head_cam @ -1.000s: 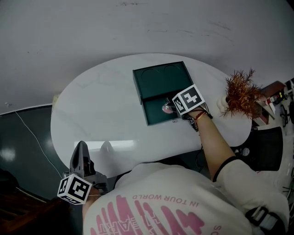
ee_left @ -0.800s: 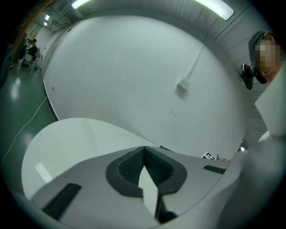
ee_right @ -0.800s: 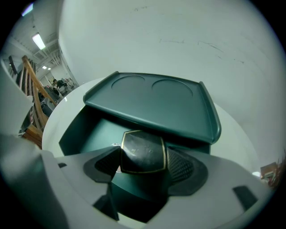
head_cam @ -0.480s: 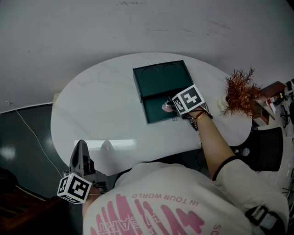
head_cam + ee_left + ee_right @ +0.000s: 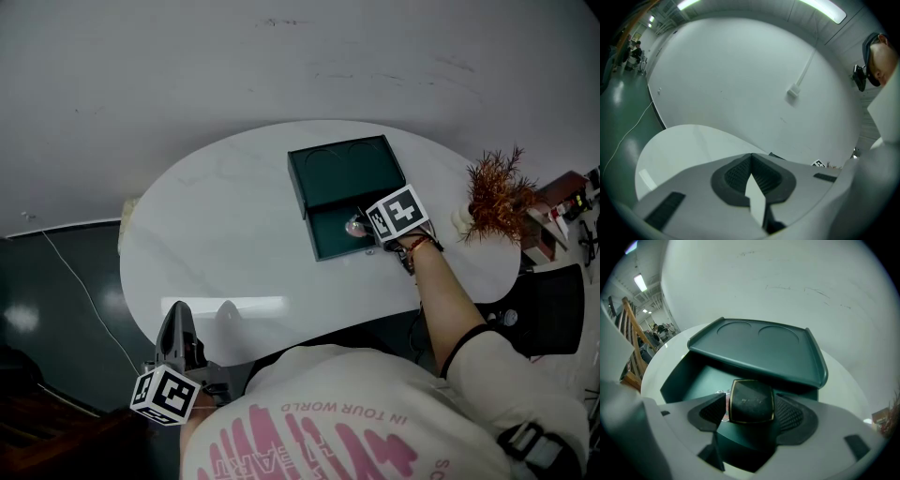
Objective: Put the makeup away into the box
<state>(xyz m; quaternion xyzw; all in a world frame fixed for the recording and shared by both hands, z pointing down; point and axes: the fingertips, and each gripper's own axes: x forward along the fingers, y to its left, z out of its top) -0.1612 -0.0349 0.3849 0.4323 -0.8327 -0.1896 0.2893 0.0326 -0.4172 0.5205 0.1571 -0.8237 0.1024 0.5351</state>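
A dark green box lies open on the white oval table, its lid laid back toward the wall. My right gripper points steeply down into the box's tray. In the right gripper view that gripper is shut on a dark square makeup case with a gold rim, just above the tray floor. A pinkish round piece shows beside the jaws. My left gripper hangs off the table's near left edge. Its jaws are shut with nothing between them.
A reddish-brown dried plant stands at the table's right end, close to my right arm. Shelves with clutter sit beyond it. Dark floor with a thin cable lies to the left, a pale wall behind the table.
The head view has shifted a little, so the table sits further right and lower in the picture. Both grippers keep their places and the right one still holds the case over the tray.
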